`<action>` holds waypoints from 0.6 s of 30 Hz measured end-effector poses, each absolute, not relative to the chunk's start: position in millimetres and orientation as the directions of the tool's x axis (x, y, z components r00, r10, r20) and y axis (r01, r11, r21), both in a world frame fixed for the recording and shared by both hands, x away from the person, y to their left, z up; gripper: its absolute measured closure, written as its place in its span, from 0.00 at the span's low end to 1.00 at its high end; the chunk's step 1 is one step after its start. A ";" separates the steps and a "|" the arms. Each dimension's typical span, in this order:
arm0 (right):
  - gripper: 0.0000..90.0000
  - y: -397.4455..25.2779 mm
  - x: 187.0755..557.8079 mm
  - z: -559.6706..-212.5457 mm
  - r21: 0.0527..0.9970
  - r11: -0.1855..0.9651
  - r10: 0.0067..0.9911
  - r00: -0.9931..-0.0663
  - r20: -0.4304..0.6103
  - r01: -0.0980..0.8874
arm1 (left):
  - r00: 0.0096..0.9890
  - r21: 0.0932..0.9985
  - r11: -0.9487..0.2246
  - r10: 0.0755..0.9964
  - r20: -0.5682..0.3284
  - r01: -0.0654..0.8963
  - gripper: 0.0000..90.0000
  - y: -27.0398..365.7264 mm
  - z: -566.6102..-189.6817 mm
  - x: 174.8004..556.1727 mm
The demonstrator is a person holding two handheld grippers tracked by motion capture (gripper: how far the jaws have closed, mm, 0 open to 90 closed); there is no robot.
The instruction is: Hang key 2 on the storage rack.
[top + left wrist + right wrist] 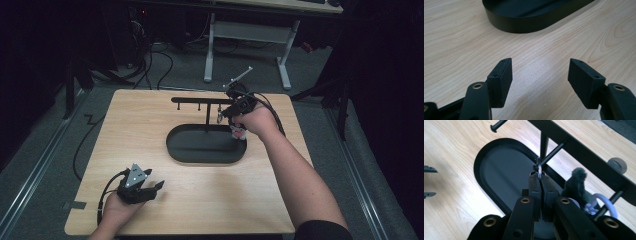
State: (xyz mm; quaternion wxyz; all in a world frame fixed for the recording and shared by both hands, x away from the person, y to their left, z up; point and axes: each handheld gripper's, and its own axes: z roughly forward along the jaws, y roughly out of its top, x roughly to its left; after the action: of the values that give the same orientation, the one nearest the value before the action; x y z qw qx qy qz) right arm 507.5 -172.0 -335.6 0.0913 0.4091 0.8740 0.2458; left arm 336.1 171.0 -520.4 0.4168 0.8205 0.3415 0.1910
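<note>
1. right gripper view: my right gripper (539, 178) is clenched on a thin metal key ring (539, 167) at a peg (552, 152) of the black rack (584, 157), above the oval tray (484, 160).
2. the ring looks light, stiff and slippery, so i judge an edge-on pinch safest.
3. a soft grey charm (576, 185) hangs just beside.
4. high view: my left gripper (142, 187) rests released on the table (150, 125).

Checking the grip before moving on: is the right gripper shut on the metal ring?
Shut: the right gripper pinches the metal ring, jaws pressed together.

Black tool (540, 82), brass screws, grey plate
</note>
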 end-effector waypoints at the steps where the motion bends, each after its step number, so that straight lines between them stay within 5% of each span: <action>1: 0.99 -173.1 508.4 -335.6 0.506 0.541 0.764 -0.645 0.039 0.672 | 0.695 0.814 -0.420 0.719 0.030 0.400 0.41 170.9 -520.4 336.1; 18: 0.89 -176.0 521.0 -343.9 0.528 0.502 0.802 -0.597 0.012 0.685 | 0.699 0.810 -0.428 0.714 0.031 0.401 0.41 171.2 -520.9 336.8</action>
State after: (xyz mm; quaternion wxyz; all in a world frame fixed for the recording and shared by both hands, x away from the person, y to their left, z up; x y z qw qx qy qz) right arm 521.0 -176.0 -343.9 0.1179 0.4332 0.8584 0.2480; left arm 336.8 171.2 -520.9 0.4139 0.8236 0.3384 0.1892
